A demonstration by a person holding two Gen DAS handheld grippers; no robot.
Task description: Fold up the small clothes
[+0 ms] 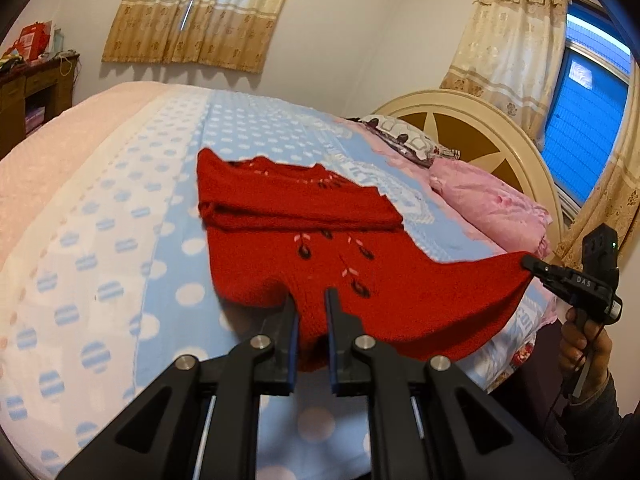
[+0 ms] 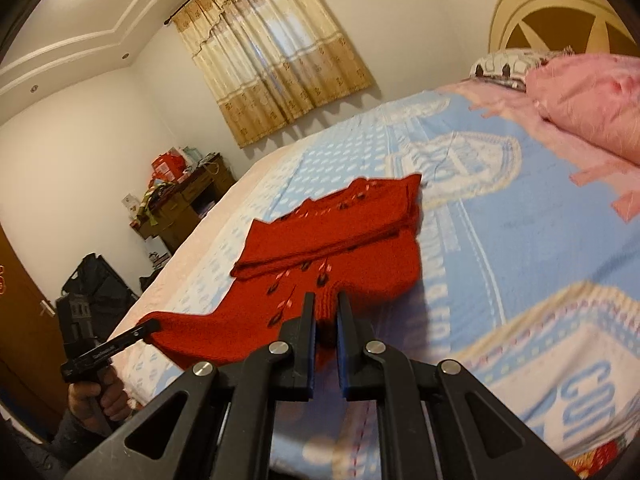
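Left wrist view: a red knitted sweater (image 1: 320, 236) is seen on a bed (image 1: 132, 216) covered by a light blue blanket with white dots. The far part of the sweater lies flat on the blanket, with the sleeves folded across the chest as a band. The near hem is raised off the bed at two corners. The left gripper (image 1: 310, 304) is closed on one hem corner, with red knit pinched between its jaws. The right gripper (image 1: 534, 269) is seen at the right edge of this view, held by a hand (image 1: 582, 346), and its jaws are closed on the other hem corner, so that the hem is stretched between the two grippers.

Right wrist view: the same arrangement is confirmed from the other side. The sweater (image 2: 340, 236) is pinched at its near corner by the right gripper (image 2: 324, 308), with the jaws narrow and fabric between them. The left gripper (image 2: 150, 326) is seen at the lower left, held by a hand (image 2: 96, 398), with its tip closed on the opposite corner.

A pink pillow (image 1: 488, 208) is noted near the cream headboard (image 1: 472, 120), well apart from the sweater. Curtains (image 1: 200, 12) are recorded on the far wall, and a dark wooden cabinet (image 2: 180, 204) stands beyond the bed.
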